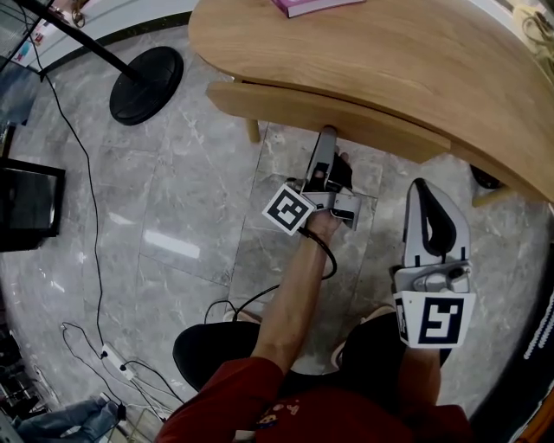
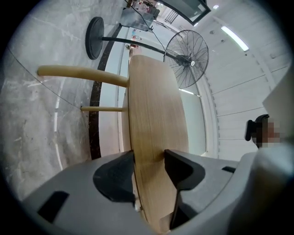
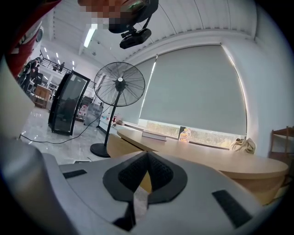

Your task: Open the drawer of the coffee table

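Note:
The pale wooden coffee table [image 1: 389, 60] fills the top of the head view. Its curved drawer front [image 1: 286, 108] stands out a little from under the top. My left gripper [image 1: 327, 134] reaches up to the drawer front's lower edge. In the left gripper view the wooden panel [image 2: 154, 105] runs between the two dark pads [image 2: 179, 170], which sit against its sides, so my left gripper [image 2: 149, 158] is shut on it. My right gripper [image 1: 421, 189] hangs to the right, short of the table, shut with nothing in it [image 3: 147, 158].
A pink book [image 1: 312, 5] lies on the table top. A standing fan's round black base [image 1: 147, 85] sits on the grey tiled floor at the left, with cables [image 1: 91, 216] and a black box [image 1: 30, 206]. Table legs [image 2: 82, 73] show under the top.

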The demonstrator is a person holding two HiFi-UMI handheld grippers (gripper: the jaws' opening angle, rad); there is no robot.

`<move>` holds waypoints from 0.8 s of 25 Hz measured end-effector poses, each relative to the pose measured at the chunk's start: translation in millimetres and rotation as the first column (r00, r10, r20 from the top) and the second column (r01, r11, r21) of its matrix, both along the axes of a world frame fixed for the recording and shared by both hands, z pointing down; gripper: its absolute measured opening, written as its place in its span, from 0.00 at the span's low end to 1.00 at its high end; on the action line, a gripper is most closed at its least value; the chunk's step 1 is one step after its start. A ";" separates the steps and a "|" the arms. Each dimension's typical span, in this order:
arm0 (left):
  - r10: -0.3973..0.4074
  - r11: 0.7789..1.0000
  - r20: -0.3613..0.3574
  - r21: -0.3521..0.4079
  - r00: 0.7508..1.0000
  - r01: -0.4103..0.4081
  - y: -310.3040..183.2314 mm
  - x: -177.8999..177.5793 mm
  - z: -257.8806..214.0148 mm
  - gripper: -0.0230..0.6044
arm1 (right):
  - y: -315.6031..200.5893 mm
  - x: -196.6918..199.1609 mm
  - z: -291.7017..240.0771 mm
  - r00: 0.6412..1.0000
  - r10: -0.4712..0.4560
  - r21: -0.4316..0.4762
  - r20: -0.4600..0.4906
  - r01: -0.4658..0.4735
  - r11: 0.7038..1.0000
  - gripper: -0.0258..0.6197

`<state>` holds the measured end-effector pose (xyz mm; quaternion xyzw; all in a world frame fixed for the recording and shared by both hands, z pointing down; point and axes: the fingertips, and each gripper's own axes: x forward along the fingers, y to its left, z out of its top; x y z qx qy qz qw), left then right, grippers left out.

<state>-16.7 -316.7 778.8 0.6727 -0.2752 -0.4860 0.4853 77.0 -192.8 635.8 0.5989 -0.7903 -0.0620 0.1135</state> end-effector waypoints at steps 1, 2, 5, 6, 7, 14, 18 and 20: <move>-0.001 1.000 0.003 0.001 1.000 0.001 4.0 -1.8 0.4 0.39 | 0.6 -0.3 -2.1 1.000 -0.005 0.007 -0.003 0.005 1.000 0.04; -0.001 1.000 0.006 0.001 1.000 0.001 7.9 -3.6 0.9 0.38 | 1.4 -0.5 -3.7 1.000 -0.008 0.011 -0.002 0.008 1.000 0.04; -0.002 1.000 0.016 0.001 1.000 0.002 18.7 -7.2 1.6 0.38 | 4.1 -1.4 -4.3 1.000 -0.009 0.005 0.002 0.009 1.000 0.04; -0.004 1.000 0.017 -0.001 1.000 0.004 22.1 -8.5 1.6 0.38 | 4.9 -2.5 -4.0 1.000 -0.012 0.003 0.000 0.012 1.000 0.04; -0.007 1.000 0.017 -0.003 1.000 0.007 25.3 -9.9 1.5 0.38 | 5.5 -3.6 -4.3 1.000 -0.015 0.002 -0.003 0.015 1.000 0.04; -0.018 1.000 0.018 -0.001 1.000 0.018 62.6 -22.8 6.3 0.38 | 20.7 3.7 -7.4 0.999 0.002 0.006 0.039 -0.003 1.000 0.04; -0.032 0.999 0.008 -0.011 0.999 0.032 70.9 -27.2 6.0 0.38 | 19.4 -2.8 -10.8 0.999 -0.026 0.013 0.024 0.026 1.000 0.04; -0.035 0.999 0.013 -0.017 0.999 0.035 72.9 -28.5 5.0 0.38 | 17.6 -6.6 -12.8 0.998 -0.050 0.006 0.039 0.049 0.999 0.04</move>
